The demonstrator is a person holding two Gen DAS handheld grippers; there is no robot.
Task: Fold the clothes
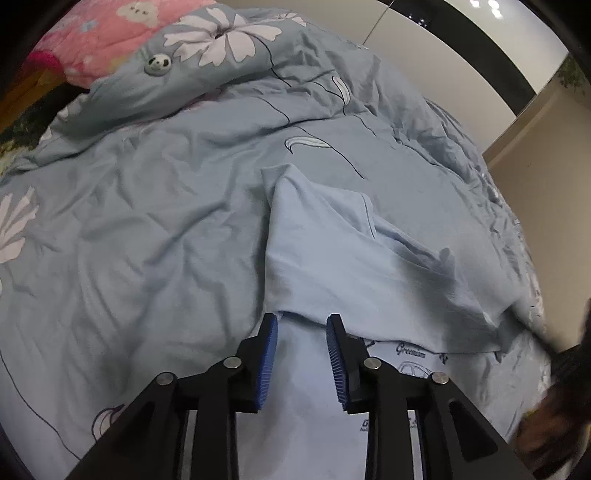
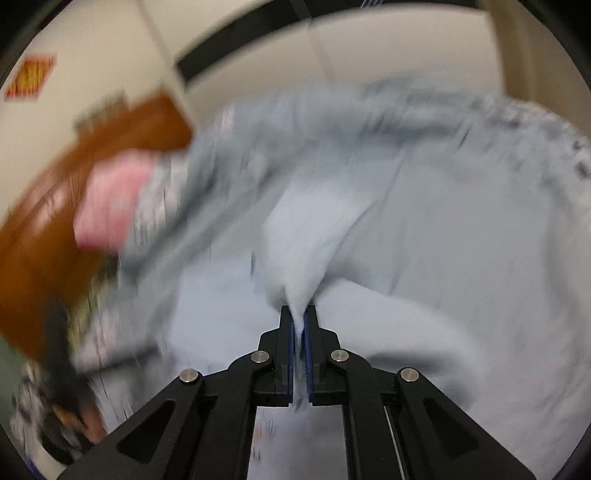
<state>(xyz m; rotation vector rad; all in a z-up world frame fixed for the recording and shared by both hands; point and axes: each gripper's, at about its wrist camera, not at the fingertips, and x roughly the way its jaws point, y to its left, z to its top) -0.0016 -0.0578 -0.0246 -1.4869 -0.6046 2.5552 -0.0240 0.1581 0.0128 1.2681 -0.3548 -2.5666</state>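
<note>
Bed covered by a rumpled grey-blue duvet [image 1: 166, 221] with white flower print. Pink quilted blanket [image 1: 107, 37] bunched at its far end. Brown wooden headboard [image 2: 48, 206], blurred. Cream wall [image 1: 424, 74] with a black band [image 1: 491, 44]. Ceiling light reflections [image 1: 487, 9] top right.

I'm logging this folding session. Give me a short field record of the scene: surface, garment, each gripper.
surface: grey-blue floral duvet on a bed
garment: light blue cotton T-shirt, partly folded over itself, printed side showing near the left gripper
left gripper: open, blue pads either side of the shirt, not pressing
right gripper: shut on a bunched fold of the shirt
image quality: right wrist view motion-blurred
</note>
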